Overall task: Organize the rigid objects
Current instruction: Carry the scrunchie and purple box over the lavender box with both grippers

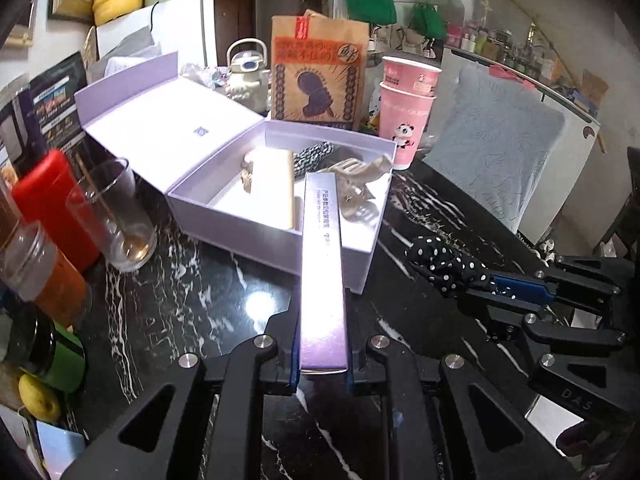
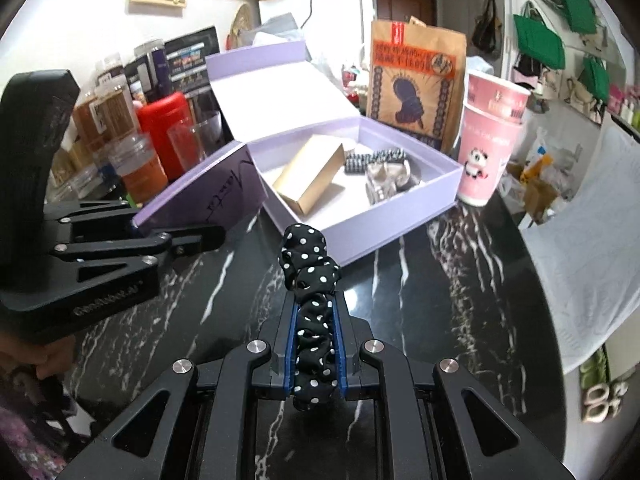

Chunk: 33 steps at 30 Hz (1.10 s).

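On the black marble desk (image 1: 200,300), the left tongs (image 1: 323,364) are clamped on a long shiny purple cardboard box (image 1: 322,276), raised beside the open light-purple gift box (image 1: 276,224). Farther right, the right tongs (image 2: 315,354) are clamped on a black scrunchie with white dots (image 2: 310,280).

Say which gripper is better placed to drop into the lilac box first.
Left, probably: the left gripper holds its long purple carton already over the lilac box rim; the right gripper's scrunchie hangs short.
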Each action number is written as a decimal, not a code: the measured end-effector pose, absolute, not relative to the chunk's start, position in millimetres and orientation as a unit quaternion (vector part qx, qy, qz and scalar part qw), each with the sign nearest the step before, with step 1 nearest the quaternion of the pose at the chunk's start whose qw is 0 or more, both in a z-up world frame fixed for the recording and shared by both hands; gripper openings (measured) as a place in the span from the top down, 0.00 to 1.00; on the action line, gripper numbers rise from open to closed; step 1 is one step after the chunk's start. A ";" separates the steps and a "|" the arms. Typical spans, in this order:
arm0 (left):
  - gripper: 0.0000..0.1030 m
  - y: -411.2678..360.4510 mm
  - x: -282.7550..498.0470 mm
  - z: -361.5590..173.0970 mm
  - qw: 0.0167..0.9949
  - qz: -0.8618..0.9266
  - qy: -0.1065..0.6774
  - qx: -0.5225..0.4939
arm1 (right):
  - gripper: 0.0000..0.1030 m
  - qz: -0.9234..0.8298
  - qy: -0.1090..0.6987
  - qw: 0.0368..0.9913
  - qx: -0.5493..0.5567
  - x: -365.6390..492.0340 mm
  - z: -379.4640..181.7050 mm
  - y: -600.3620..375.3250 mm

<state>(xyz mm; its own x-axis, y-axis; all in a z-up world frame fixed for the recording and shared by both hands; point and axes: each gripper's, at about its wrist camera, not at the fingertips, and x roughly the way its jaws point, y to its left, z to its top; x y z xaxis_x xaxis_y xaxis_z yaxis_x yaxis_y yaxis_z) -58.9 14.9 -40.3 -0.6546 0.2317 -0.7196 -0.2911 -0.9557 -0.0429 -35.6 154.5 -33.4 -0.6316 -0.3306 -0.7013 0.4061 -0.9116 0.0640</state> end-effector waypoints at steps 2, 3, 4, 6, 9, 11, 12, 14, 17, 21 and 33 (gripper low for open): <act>0.85 16.4 -59.4 -35.2 0.149 0.907 0.033 -0.392 | 0.85 -0.904 0.051 0.205 0.373 -34.9 -27.5 155.0; 0.85 16.3 -60.0 -33.0 0.151 0.907 0.028 -0.392 | 0.85 -0.905 0.052 0.206 0.369 -35.1 -24.5 155.4; 0.85 16.1 -61.1 -29.2 0.153 0.907 0.023 -0.391 | 0.85 -0.905 0.052 0.207 0.368 -35.5 -22.0 156.1; 0.85 17.3 -61.2 -23.6 0.152 0.910 0.023 -0.385 | 0.85 -0.906 0.051 0.210 0.363 -37.3 -16.1 157.4; 0.85 20.5 -61.7 -14.5 0.149 0.916 0.031 -0.372 | 0.85 -0.909 0.054 0.215 0.354 -39.9 -8.3 158.3; 0.85 22.4 -64.0 -8.9 0.151 0.918 0.034 -0.366 | 0.85 -0.910 0.059 0.217 0.348 -42.3 -2.6 158.7; 0.85 23.2 -65.7 -6.6 0.152 0.919 0.035 -0.363 | 0.85 -0.911 0.059 0.217 0.346 -43.7 -0.5 158.9; 0.85 24.2 -69.0 -2.9 0.154 0.919 0.035 -0.360 | 0.85 -0.911 0.061 0.221 0.342 -47.4 3.9 158.4; 0.85 26.4 -74.5 2.9 0.157 0.921 0.035 -0.354 | 0.85 -0.912 0.063 0.227 0.336 -52.7 9.0 157.3; 0.85 29.3 -85.7 7.6 0.153 0.923 0.043 -0.350 | 0.85 -0.912 0.062 0.230 0.333 -63.6 12.7 156.3; 0.85 30.1 -122.4 14.8 0.158 0.922 0.045 -0.352 | 0.85 -0.914 0.060 0.228 0.330 -94.7 21.8 155.1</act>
<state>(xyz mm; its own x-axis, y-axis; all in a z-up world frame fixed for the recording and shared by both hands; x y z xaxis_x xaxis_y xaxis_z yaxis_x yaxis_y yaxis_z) -122.4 30.1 14.8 -0.7025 0.2590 -0.6629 -0.3223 -0.9462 -0.0281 -94.7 155.1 21.8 -0.6778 -0.3775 -0.6310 0.4562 -0.8889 0.0418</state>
